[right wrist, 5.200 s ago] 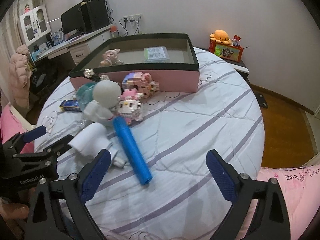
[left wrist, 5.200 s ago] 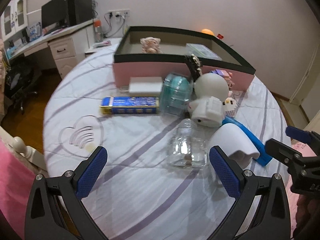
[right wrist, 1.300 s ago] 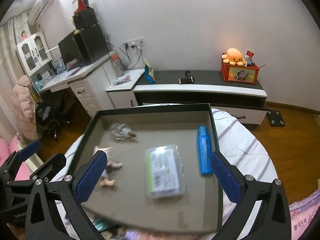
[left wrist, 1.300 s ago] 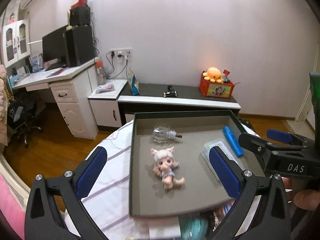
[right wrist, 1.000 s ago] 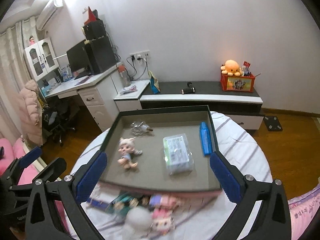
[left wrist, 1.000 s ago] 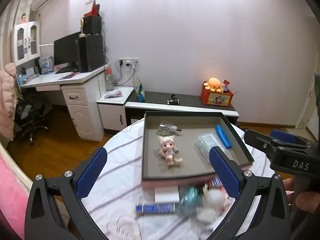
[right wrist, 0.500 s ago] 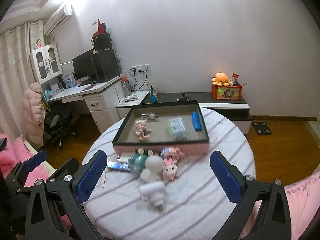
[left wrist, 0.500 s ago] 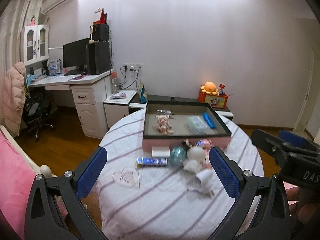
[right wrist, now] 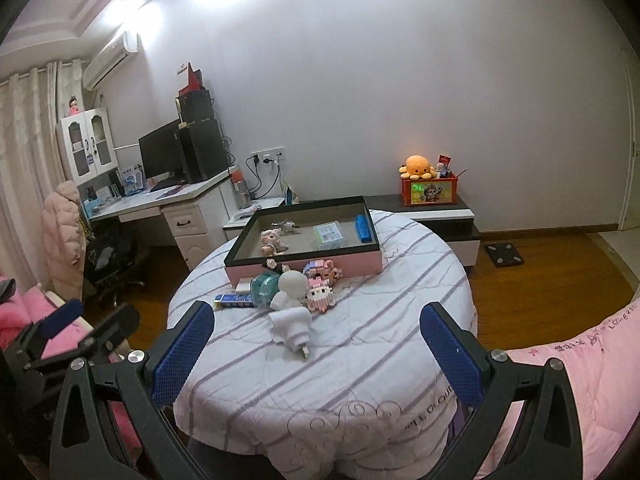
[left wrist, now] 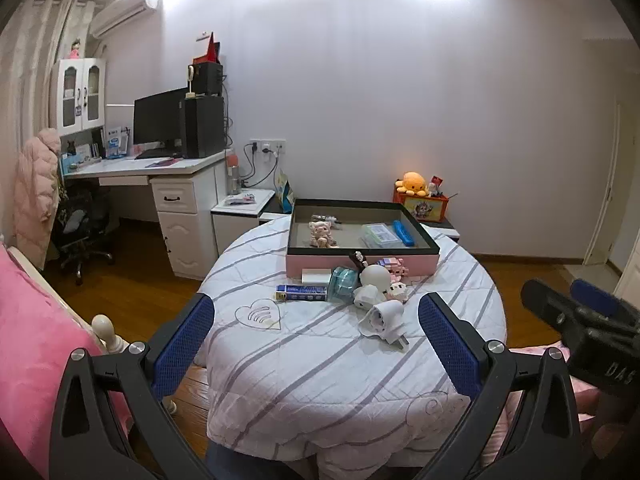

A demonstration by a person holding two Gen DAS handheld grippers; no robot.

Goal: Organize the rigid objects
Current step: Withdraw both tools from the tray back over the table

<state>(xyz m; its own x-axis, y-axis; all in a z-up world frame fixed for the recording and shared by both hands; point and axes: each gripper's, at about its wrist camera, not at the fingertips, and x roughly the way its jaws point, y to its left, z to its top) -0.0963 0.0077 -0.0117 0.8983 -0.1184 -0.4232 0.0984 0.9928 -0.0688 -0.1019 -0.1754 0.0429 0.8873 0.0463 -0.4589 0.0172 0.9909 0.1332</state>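
Observation:
A pink box with a dark rim (left wrist: 362, 260) (right wrist: 304, 270) sits at the far side of a round table (left wrist: 320, 360) (right wrist: 360, 360). In it lie a small doll (left wrist: 322, 234), a clear bottle (left wrist: 326, 218), a clear case (left wrist: 380, 235) and a blue bar (left wrist: 403, 233). In front of the box lie a blue box (left wrist: 301, 292), a teal jar (left wrist: 342, 279), a white round toy (left wrist: 374, 278), a pink brick figure (right wrist: 320, 294) and a white plug (left wrist: 386, 320). My left gripper (left wrist: 316, 336) and right gripper (right wrist: 316, 336) are open, empty, and held back from the table.
A white desk (left wrist: 160, 176) with a monitor stands at the left, with a chair (left wrist: 80, 232) beside it. A low cabinet with an orange plush (right wrist: 418, 166) stands behind the table. Pink bedding (left wrist: 28, 340) (right wrist: 580, 360) lies close on both sides.
Both grippers have pulled far back and up from the box; the whole table now shows. The clear bottle and blue bar, on the table 5 s ago, lie in the box.

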